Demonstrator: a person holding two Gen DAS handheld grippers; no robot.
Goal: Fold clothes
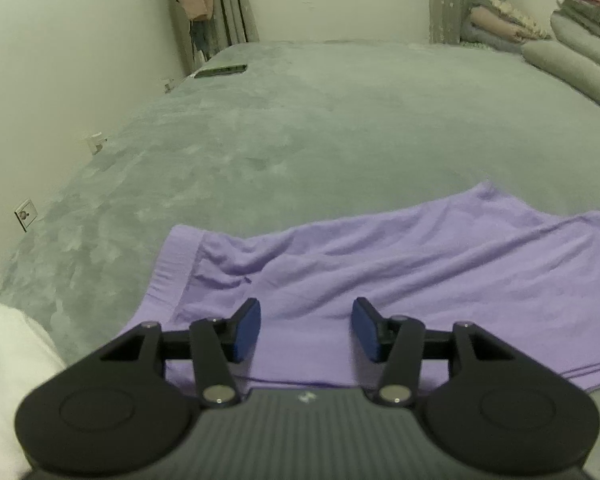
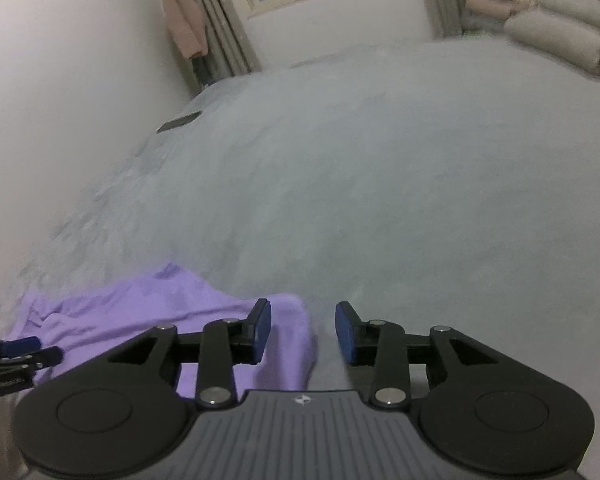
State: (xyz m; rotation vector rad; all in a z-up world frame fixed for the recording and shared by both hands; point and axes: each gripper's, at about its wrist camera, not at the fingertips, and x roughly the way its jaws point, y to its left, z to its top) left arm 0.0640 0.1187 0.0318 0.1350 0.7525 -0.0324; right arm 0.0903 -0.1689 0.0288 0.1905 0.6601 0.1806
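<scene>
Low in the left wrist view, the left tool (image 1: 306, 330) hangs over the purple cloth (image 1: 380, 280), its blue pads set wide apart with nothing between them. The cloth lies across the lower middle of that frame on the grey bed (image 1: 300, 140), waistband at its left end, creased through the middle, with stacked layers showing at its lower right edge, so it seems at least partly folded; whether more folds are due I cannot tell. For a clean fold, I would pinch a corner through all layers and keep the edges lined up. At the right end, the right tool (image 2: 303, 331) is likewise parted and empty, its left pad over the cloth's corner, its right pad over bare bed. Open bed fills the upper frame; a flat dark object (image 1: 221, 70) lies upper left, bedding rolls (image 1: 572, 60) upper right.
</scene>
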